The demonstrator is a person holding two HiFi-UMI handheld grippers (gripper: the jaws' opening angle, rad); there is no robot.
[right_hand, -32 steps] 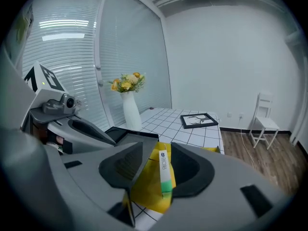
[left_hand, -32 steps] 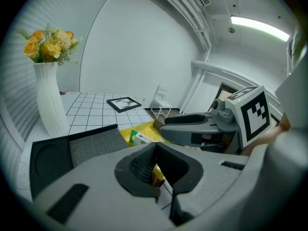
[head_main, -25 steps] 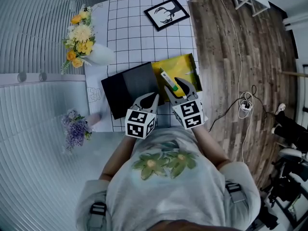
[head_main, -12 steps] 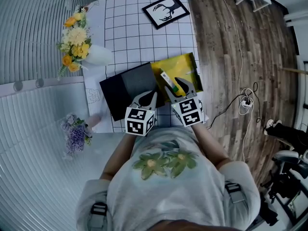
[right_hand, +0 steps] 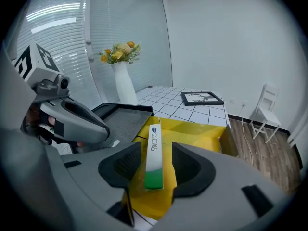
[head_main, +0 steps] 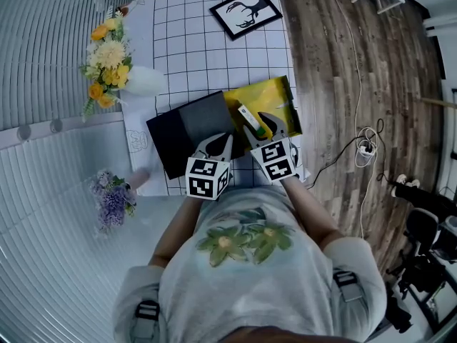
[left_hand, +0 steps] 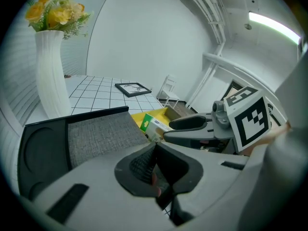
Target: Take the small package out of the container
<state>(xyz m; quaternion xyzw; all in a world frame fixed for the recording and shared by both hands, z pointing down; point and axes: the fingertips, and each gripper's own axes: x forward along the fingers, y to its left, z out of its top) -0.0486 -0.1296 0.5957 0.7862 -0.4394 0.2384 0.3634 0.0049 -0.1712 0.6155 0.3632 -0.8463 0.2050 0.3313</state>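
From the head view we see the small package [head_main: 249,117] lying in the yellow container [head_main: 275,95]. The right gripper [head_main: 261,124] is around it, and the left gripper [head_main: 216,146] is at the black tray's [head_main: 178,131] near edge. In the left gripper view, our left jaws are pressed together, empty. In the right gripper view, our right jaws are opening, with the package between them but clear of both pads.

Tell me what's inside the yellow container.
One small white-and-green package sits in the yellow container, nothing else showing. The right tongs, jaws opening either side of the package, cover the container's near end.
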